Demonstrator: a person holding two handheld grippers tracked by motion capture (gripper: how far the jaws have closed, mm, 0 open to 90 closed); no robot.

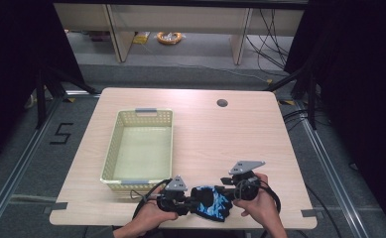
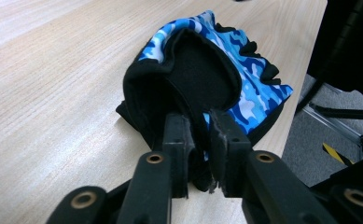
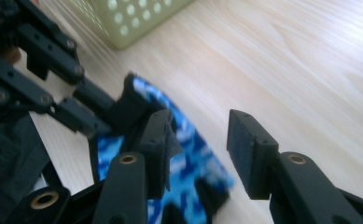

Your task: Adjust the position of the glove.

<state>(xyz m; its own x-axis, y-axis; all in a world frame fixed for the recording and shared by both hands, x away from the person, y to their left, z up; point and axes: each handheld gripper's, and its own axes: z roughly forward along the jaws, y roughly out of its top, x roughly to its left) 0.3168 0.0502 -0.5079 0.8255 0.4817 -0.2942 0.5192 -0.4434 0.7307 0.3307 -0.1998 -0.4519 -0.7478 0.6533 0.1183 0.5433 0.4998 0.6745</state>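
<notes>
In the high view, the glove (image 1: 211, 202) lay on the bench (image 1: 220, 139) near its front edge, between the left gripper (image 1: 184, 199) and right gripper (image 1: 228, 190), beside a basket (image 1: 112, 153).

In the left gripper view, the jaws pinched the glove's (image 2: 216, 70) black cuff.

In the right gripper view, the jaws stood apart over the glove (image 3: 188, 163), gripping nothing.

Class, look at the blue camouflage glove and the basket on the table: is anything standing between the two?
Nothing visible does. The glove lies at the table's near edge, just right of the basket; only bare table separates them.
</notes>
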